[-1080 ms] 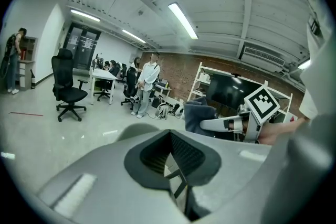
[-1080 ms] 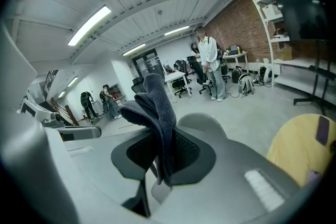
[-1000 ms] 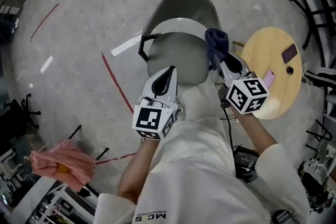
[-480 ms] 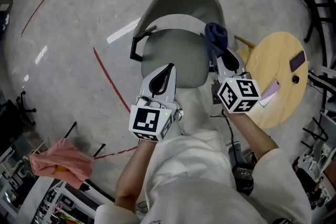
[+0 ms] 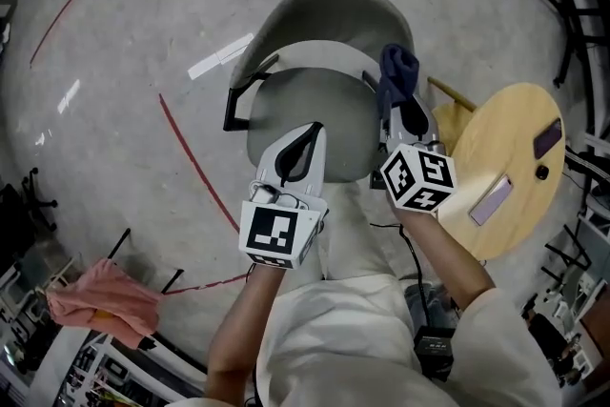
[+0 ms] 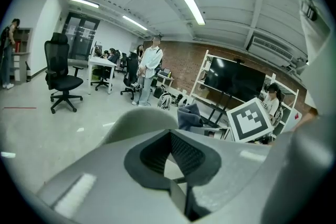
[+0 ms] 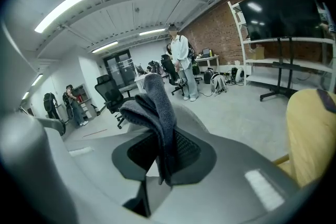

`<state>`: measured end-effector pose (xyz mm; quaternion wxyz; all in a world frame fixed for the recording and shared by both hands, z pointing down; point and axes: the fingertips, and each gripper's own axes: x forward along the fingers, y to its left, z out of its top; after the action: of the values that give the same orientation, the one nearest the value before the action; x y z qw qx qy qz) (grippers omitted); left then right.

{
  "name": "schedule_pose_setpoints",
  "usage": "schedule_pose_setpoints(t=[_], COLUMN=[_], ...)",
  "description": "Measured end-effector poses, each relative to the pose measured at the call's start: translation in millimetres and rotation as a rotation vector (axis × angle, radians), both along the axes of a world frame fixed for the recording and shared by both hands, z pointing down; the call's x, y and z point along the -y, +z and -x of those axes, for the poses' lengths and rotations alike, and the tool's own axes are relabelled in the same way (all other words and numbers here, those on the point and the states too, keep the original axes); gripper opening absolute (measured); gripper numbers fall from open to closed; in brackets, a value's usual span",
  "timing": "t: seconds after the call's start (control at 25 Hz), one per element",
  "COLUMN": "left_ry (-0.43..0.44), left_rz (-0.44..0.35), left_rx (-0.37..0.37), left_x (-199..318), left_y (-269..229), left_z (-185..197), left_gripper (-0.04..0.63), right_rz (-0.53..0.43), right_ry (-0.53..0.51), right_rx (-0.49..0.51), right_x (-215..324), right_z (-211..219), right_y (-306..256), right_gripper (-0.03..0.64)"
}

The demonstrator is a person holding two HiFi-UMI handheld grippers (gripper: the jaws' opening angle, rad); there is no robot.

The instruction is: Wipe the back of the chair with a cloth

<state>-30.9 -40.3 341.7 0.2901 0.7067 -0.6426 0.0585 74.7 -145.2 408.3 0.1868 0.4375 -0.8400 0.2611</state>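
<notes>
The grey chair [image 5: 315, 114] stands below me, its curved back [image 5: 319, 10] on the far side. My right gripper [image 5: 401, 106] is shut on a dark blue cloth [image 5: 396, 71], which hangs bunched at the right edge of the seat, just short of the back. In the right gripper view the cloth [image 7: 156, 110] droops from between the jaws, with the chair back [image 7: 191, 115] behind it. My left gripper [image 5: 306, 132] hovers over the seat's near edge, jaws together and holding nothing. The left gripper view shows the chair back [image 6: 140, 119] ahead and the cloth [image 6: 189, 116] to its right.
A round wooden table [image 5: 519, 119] stands close on the right, with a phone [image 5: 548, 137] and a card [image 5: 493, 201] on it. A pink cloth [image 5: 93, 300] lies at lower left. Red tape [image 5: 195, 162] crosses the floor. Black office chairs [image 6: 62, 68] and people stand far off.
The head view has shifted, so the chair and table sit a little differently in frame. Both grippers keep nearly the same place by the seat; the right one still grips the cloth.
</notes>
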Motion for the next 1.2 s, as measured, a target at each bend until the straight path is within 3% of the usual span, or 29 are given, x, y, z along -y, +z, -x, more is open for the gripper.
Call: schedule_pose_setpoints(t=[0.68, 1.2], left_ry=[0.001, -0.022], left_rz=[0.009, 0.021], left_rx=[-0.008, -0.031], left_x=[31.6, 33.7], left_y=[55.4, 69.5], left_z=[19.9, 23.3], left_gripper=[0.002, 0.002], right_rz=[-0.003, -0.01], right_ry=[0.234, 0.146], right_rx=[-0.034, -0.031], right_x=[57.1, 81.4], right_z=[-11.4, 32.2], right_y=[62.4, 84.2], right_gripper=[0.071, 0.072])
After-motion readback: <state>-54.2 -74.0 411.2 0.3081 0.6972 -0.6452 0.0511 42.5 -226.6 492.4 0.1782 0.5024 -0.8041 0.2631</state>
